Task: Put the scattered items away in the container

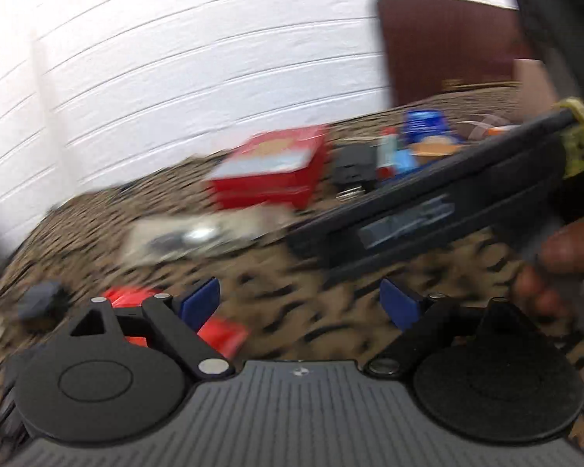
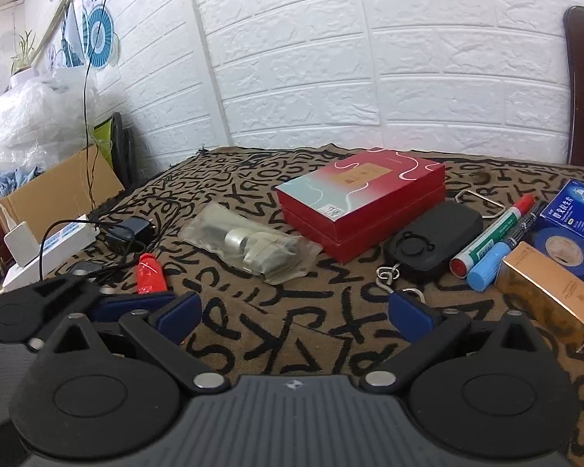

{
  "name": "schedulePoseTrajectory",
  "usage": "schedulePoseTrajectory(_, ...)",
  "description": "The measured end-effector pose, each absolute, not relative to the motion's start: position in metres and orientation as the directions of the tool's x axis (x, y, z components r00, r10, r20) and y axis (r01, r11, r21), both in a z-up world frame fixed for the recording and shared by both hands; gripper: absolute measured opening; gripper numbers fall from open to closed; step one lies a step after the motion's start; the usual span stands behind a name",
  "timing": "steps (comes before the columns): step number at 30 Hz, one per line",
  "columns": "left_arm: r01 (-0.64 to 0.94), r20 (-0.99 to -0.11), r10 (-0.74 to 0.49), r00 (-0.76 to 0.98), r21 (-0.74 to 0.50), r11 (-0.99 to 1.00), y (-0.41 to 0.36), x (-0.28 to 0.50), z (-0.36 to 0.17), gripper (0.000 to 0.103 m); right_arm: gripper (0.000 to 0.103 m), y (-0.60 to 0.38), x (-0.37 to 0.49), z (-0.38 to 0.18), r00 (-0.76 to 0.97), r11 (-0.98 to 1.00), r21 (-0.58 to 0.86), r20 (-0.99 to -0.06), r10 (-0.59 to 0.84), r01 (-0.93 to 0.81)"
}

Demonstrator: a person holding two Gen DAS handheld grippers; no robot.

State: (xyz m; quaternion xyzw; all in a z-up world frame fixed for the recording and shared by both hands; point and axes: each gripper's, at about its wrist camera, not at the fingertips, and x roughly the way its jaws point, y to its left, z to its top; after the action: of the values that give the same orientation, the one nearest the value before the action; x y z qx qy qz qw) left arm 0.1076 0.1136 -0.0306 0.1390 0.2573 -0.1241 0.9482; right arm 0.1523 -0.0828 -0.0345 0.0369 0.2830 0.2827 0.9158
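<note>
**Scattered things lie on the patterned counter, both grippers apart and empty**

Scattered things sit on a brown cloth with black letters that covers the counter (image 2: pixel 292 311). A red box (image 2: pixel 364 208) lies flat near the middle. Just left of it is a clear bag (image 2: pixel 253 243) with silver parts inside. Right of the box lies a flat black case (image 2: pixel 434 239) with a key ring at its near end. Beside that are a green and white marker (image 2: pixel 490 235) with a red cap and a pen with a light blue cap (image 2: pixel 486 268). A roll of blue tape (image 2: pixel 564 251), a blue carton (image 2: pixel 572 210) and a gold carton (image 2: pixel 549 295) sit at the far right. A small red thing (image 2: pixel 150 274) lies near the left gripper (image 2: pixel 144 303).

The right gripper (image 2: pixel 294 311) hangs low over the cloth with its blue fingers (image 2: pixel 179 311) spread wide and nothing between them. In the left wrist view, which is blurry, the left gripper's fingers (image 1: pixel 200 301) are also spread wide and empty. I cannot tell which thing is the container.

A white power strip (image 2: pixel 46 251) and a black charger (image 2: pixel 130 233) sit at the left edge.
</note>
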Motion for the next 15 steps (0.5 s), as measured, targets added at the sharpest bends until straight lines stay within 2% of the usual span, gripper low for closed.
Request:
schedulePoseTrajectory(3, 0.223, -0.594, -0.102, 0.798, 0.134, 0.966, 0.142, 0.106, -0.036, 0.096, 0.103, -0.073, 0.152, -0.037, 0.656, 0.819, 0.243, -0.500, 0.566, -0.521)
schedulePoseTrajectory(6, 0.172, -0.620, -0.083, 0.780, 0.085, 0.981, 0.164, 0.103, -0.037, 0.102, 0.103, -0.055, 0.150, -0.040, 0.619, 0.792, 0.220, -0.519, 0.589, -0.569)
schedulePoseTrajectory(10, 0.132, -0.603, -0.005, 0.798, 0.167, 0.977, 0.173, 0.096, -0.037, 0.103, 0.103, -0.023, 0.146, -0.044, 0.562, 0.748, 0.157, -0.567, 0.603, -0.645)
schedulePoseTrajectory(15, 0.181, -0.573, 0.001, 0.819, 0.261, 0.948, 0.167, 0.094, -0.036, 0.103, 0.103, 0.009, 0.144, -0.049, 0.554, 0.718, 0.020, -0.621, 0.554, -0.695)
